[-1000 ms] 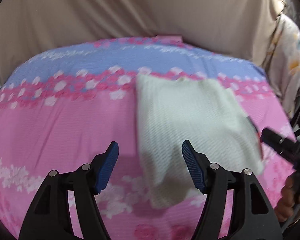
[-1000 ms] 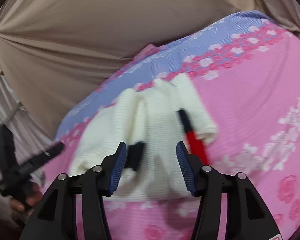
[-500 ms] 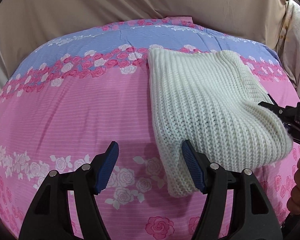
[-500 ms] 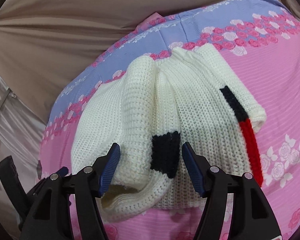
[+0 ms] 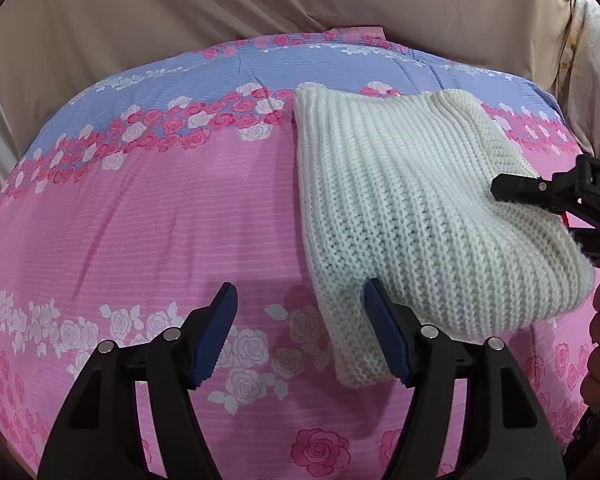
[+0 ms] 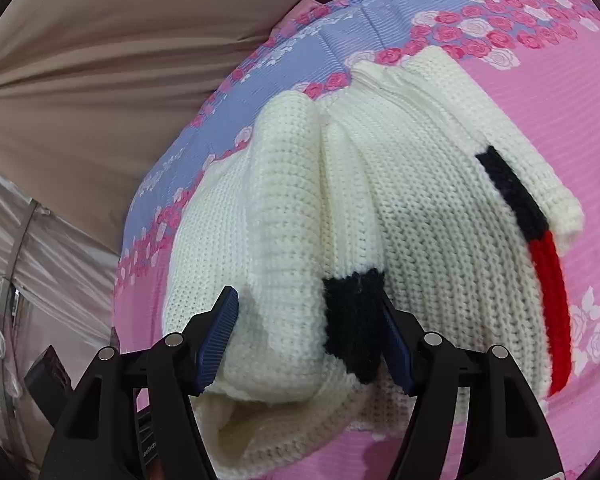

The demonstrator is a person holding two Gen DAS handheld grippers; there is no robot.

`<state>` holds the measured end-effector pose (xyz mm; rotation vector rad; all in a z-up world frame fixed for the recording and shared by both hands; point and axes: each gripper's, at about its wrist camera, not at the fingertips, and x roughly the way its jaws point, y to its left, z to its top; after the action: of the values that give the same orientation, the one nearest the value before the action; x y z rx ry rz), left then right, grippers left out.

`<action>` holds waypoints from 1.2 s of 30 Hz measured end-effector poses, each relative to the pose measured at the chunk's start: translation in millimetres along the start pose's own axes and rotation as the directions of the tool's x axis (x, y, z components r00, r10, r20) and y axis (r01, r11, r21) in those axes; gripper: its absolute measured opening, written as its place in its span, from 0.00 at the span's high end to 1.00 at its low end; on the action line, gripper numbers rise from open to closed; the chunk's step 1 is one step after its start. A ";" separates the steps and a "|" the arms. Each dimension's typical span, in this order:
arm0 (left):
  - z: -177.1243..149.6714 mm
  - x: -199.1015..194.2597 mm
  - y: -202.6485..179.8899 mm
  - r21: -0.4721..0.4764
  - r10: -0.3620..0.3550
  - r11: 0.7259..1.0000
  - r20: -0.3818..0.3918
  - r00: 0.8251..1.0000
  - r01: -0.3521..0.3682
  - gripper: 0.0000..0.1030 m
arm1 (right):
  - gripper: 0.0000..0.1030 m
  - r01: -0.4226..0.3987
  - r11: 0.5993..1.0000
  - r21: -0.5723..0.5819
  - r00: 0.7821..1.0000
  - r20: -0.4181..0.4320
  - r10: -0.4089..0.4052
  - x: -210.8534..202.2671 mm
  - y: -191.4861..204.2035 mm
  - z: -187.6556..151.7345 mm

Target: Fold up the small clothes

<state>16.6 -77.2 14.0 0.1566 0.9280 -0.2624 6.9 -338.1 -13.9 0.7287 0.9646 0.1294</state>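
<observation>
Fig. L→R. Left gripper (image 5: 300,332): jaws stood wide apart, holding nothing, poised low over the floral bedsheet (image 5: 160,216); its right pad overlapped the near-left corner of the cream knit sweater (image 5: 412,216), apparently without pinching it. Probably it was positioned to take that edge or steady the stack. Sweater: already folded into a compact bundle, lying on the pink band of the sheet, far edge reaching the blue band, beige curtain (image 5: 180,8) behind. Right gripper (image 6: 306,336): jaws also spread wide, straddling the rolled sleeve (image 6: 284,240) w/ its black cuff patch (image 6: 352,320); the knit sat between the pads, touching or nearly so, but not clamped. Red/black stripe (image 6: 540,248) ran along the sweater's right edge. Judged: the fold was nearly complete, w/ the sleeve end still loose.
</observation>
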 end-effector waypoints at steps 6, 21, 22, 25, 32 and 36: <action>-0.8 -2.9 3.4 -0.011 -0.006 1.000 -0.004 1.000 0.006 0.38 | 0.63 0.085 0.989 -0.119 0.996 0.026 -0.082 8.7 23.5 1.9; 25.0 -8.9 -9.1 0.015 -0.026 1.000 0.048 0.999 0.025 0.38 | 0.80 0.314 0.941 -0.123 0.934 0.215 -0.284 -27.0 -48.8 39.1; 26.8 -9.0 -11.9 0.021 -0.031 0.999 0.052 0.998 0.030 0.38 | 0.80 0.307 0.944 -0.123 0.934 0.228 -0.274 -34.2 -44.1 39.5; 33.3 -9.9 -20.4 0.030 -0.056 0.998 0.058 0.997 0.054 0.38 | 0.77 0.303 0.941 -0.149 0.926 0.277 -0.254 -50.0 -30.6 37.3; 43.6 -9.1 -34.3 0.040 -0.109 0.993 0.059 0.992 0.107 0.30 | 0.59 0.203 0.971 -0.124 0.947 0.279 -0.163 -79.1 -38.9 10.1; 38.0 7.8 -52.9 0.104 -0.077 0.992 0.043 0.996 0.073 0.28 | 0.52 0.206 0.957 -0.206 0.955 0.255 -0.151 -80.2 -23.5 -13.9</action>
<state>34.9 -138.3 29.1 0.2099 0.8755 -0.3824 -55.6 -381.8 22.9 0.4280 0.7666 -0.0065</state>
